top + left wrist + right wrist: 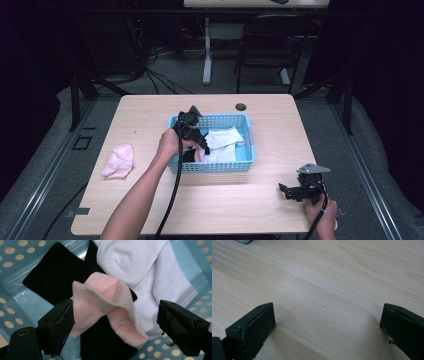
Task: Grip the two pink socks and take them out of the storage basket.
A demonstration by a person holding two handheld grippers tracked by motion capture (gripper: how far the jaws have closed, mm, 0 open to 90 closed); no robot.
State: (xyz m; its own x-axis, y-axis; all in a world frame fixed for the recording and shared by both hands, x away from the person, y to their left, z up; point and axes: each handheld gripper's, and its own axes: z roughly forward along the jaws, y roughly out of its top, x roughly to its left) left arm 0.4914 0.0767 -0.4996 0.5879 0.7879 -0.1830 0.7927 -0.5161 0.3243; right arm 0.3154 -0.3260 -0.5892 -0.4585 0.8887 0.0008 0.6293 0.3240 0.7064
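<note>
- The pink sock (110, 307) lies in the blue basket (249, 131), draped over a black sock (53, 277) and against a white sock (140, 265); its folded edge touches one jaw of the left gripper (116, 322).
- The left gripper has its jaws wide apart around the pink sock and grips nothing yet.
- Risk, as I judge it: closing here could pinch the black sock underneath along with the pink one, since the two lie pressed together, or catch only the loose flap so the sock slips free on lifting.
- The right gripper (328, 322) rests low over bare table (324, 277), jaws wide apart and holding nothing.
- The left gripper view shows how the socks overlap; the high view shows instead a second pink sock (119, 161) lying on the table, well apart to the basket's left, and the right gripper (295, 191) near the table's front right corner.
</note>
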